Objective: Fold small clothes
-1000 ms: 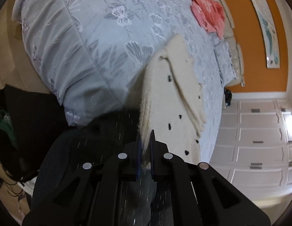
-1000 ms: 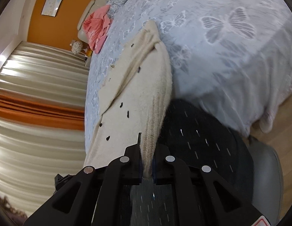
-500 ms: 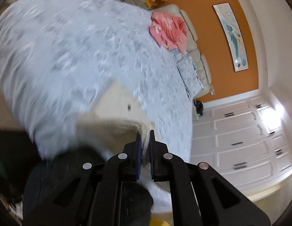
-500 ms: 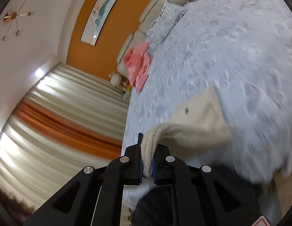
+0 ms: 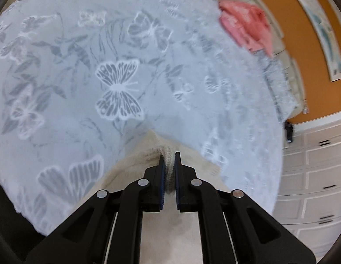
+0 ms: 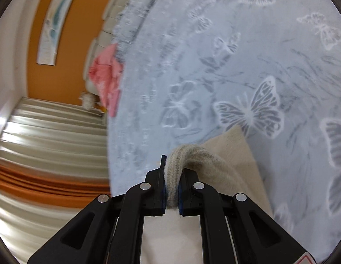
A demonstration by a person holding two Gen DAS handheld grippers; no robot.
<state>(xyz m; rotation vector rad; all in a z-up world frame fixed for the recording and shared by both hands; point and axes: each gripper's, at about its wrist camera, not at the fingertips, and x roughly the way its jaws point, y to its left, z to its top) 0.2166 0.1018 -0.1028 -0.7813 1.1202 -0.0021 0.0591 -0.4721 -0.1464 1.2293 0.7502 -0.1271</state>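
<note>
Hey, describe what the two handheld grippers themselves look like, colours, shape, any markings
Both the left gripper and the right gripper are matte black plastic with angular, cut-out linkage arms, four round silver pivot pins each, and blue pads lining the fingers. The right one shows the corner of a red-and-white sticker at its lower edge.

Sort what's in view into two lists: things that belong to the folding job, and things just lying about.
Part of the job:
- cream knit garment, its ribbed edge clamped at two spots
- left hand-held gripper, shut on it
- right hand-held gripper, shut on it
- butterfly-print bedspread, the folding surface

Just lying about:
- pink garment near the headboard
- wall picture
- curtains
</note>
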